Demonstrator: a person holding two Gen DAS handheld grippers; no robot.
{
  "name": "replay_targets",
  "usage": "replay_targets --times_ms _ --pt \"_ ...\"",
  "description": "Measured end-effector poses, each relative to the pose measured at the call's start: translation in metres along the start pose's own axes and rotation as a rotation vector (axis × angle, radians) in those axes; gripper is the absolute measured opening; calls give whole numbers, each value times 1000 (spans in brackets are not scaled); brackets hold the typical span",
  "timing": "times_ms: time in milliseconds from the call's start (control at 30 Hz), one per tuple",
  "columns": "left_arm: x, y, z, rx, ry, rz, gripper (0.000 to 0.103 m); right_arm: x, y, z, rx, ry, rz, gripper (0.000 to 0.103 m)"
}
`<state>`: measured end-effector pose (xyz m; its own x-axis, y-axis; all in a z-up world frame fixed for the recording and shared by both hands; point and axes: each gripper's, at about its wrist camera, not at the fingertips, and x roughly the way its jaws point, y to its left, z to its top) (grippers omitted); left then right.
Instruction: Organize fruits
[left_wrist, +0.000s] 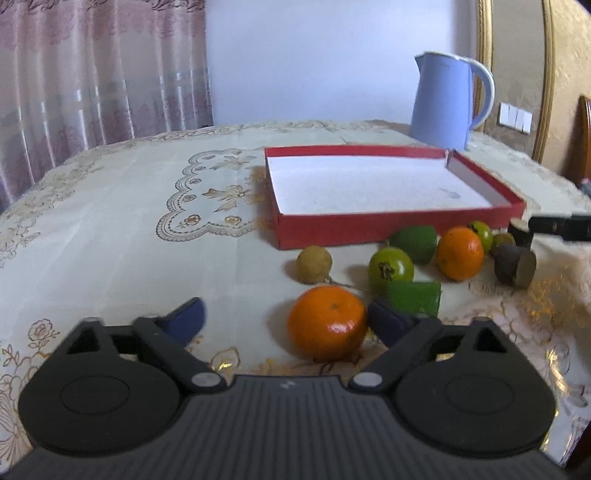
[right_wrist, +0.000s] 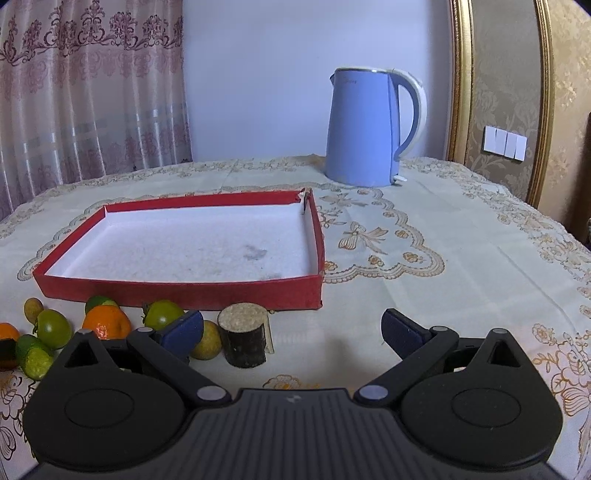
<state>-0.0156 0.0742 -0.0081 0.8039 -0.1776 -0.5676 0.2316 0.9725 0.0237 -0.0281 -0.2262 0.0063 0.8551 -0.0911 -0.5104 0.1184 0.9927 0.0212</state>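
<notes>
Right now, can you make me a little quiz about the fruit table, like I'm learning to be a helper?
1. True or false: the red box already has fruit in it.
2. Which fruit sits between the left gripper's fingers: A) a green tomato, B) a tangerine, C) a longan?
3. What tall blue thing stands behind the box?

Key
1. False. Its white floor is bare, and the fruit lies on the tablecloth in front of it.
2. B. The tangerine is between the open fingers, with the right finger close beside it.
3. The blue kettle.
</notes>
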Motion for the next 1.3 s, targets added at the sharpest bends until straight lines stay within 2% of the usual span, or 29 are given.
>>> replay_targets --times_ms 300,367,500,733,967,1200,1300 --pt "6 -12 -4 35 -6 -17 75 -2 0 0 10 -4 8 103" --pt "8 -13 -3 35 9 -30 62 -2 0 0 12 -3 8 103" --pt "9 -13 -2 26 13 -30 61 -2 1 0 7 0 12 103" --pt "9 -16 -2 7 6 -45 43 -10 -4 -7 -8 -9 -15 103" --pt "9 -18 -3 -7 -3 -33 43 -20 -11 -15 -13 -15 -5 103" --pt "9 -17 -4 -21 -10 -27 43 -32 8 -21 -62 -31 111 102" --pt "8 -19 -5 -14 -12 -21 43 -38 23 -22 -109 -56 135 102"
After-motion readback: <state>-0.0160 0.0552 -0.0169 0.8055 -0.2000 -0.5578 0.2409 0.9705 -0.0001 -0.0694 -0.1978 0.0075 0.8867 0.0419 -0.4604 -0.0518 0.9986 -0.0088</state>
